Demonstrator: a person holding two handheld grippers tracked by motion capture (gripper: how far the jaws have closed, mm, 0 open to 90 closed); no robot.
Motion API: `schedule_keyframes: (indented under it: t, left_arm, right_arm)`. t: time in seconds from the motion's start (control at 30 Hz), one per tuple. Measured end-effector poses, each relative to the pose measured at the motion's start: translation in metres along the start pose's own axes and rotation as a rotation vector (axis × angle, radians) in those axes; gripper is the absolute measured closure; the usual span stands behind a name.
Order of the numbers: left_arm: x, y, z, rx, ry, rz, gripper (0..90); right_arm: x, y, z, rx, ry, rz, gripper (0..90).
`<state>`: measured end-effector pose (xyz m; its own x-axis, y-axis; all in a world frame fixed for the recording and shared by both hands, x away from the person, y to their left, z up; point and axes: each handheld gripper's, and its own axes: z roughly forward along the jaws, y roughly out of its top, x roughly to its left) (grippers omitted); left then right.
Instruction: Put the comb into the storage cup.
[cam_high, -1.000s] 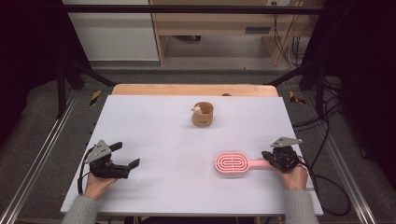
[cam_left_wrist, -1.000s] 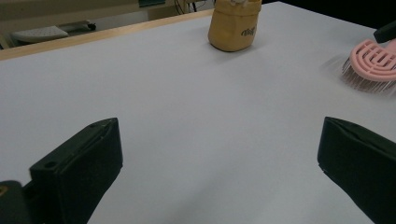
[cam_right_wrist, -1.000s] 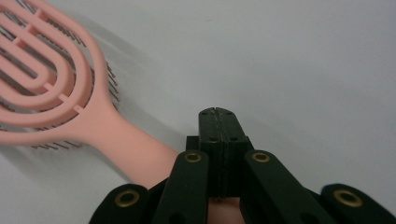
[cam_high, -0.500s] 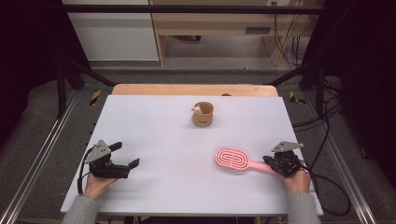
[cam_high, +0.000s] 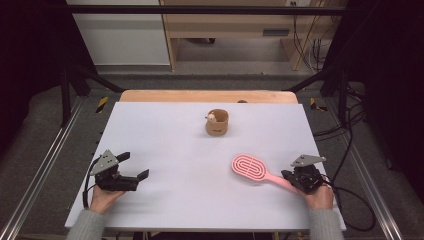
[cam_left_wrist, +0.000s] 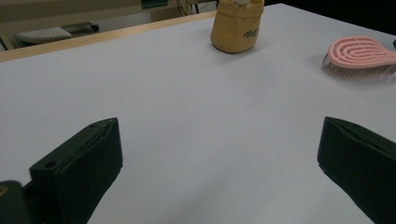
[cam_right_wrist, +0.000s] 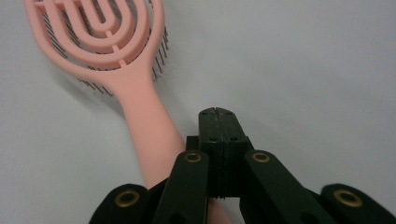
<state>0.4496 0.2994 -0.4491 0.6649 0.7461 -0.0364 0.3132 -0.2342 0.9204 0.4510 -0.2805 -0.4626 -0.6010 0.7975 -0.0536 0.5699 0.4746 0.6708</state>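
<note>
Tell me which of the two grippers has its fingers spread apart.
The left gripper, at the table's near left: its fingers stand wide apart over bare table. The right gripper has its fingers pressed together, beside the pink hairbrush handle.

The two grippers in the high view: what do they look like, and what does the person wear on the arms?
Both the left gripper and the right gripper are black, each with a grey three-cornered plate on top and a black cable trailing behind. The right gripper's linkage carries brass-coloured rivets. The sleeves are grey knit.

High view overlooks table; tongs views (low, close) share the brush (cam_left_wrist: 359, 51)
</note>
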Motion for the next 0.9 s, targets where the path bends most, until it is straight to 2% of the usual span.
schedule_keyframes:
  t: [0.9]
  left_arm:
    - [0.0,0.0,-0.001,-0.005,0.0,-0.002,0.0]
  right_arm:
    - [0.019,-0.009,-0.01,-0.004,0.03,-0.021,90.0]
